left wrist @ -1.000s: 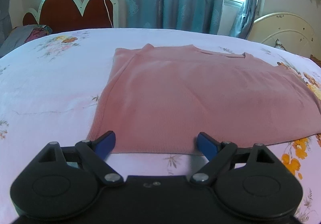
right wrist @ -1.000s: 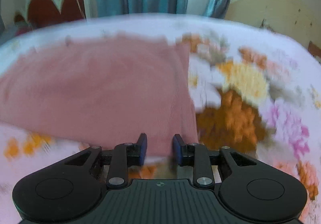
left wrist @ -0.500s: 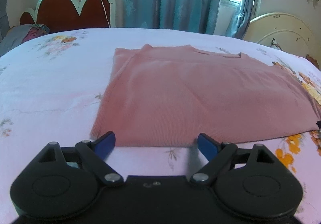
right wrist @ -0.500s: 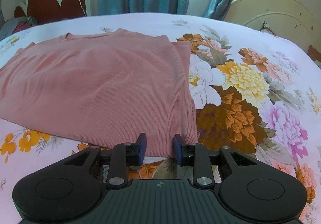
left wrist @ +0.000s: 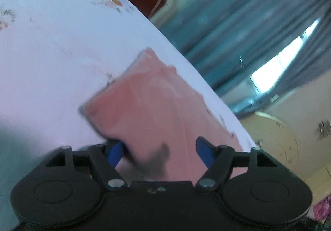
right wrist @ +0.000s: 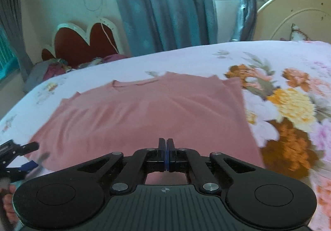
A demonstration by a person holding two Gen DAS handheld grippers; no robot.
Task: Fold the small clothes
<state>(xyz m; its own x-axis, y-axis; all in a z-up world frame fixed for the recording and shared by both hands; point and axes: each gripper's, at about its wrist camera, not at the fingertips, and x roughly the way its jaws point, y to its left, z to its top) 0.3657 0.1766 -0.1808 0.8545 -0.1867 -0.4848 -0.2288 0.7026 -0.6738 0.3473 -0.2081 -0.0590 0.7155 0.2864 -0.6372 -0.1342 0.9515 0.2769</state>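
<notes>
A pink shirt (right wrist: pixel 144 115) lies spread flat on the floral bedsheet (right wrist: pixel 289 106), neckline at the far side. My right gripper (right wrist: pixel 166 154) is shut on the near hem, towards its right corner, and cloth shows below the pads. The left wrist view is tilted and blurred. There my left gripper (left wrist: pixel 160 151) straddles the shirt (left wrist: pixel 149 110) at its near left corner. Its jaws are closing with cloth between them, and the pads do not press on it. The right wrist view shows the left gripper (right wrist: pixel 36 154) at the far left edge, by the hem's left corner.
A red scalloped headboard (right wrist: pixel 82 44) and a heap of clothes (right wrist: pixel 53 67) stand beyond the bed's far left. Blue curtains (right wrist: pixel 165 3) hang behind, and a cream headboard (right wrist: pixel 300 17) is at the right. A hand (right wrist: pixel 8 206) shows at the lower left.
My right gripper has shut on the hem and risen. My left gripper has rolled sideways, moved onto the shirt's near left corner, and its jaws have narrowed.
</notes>
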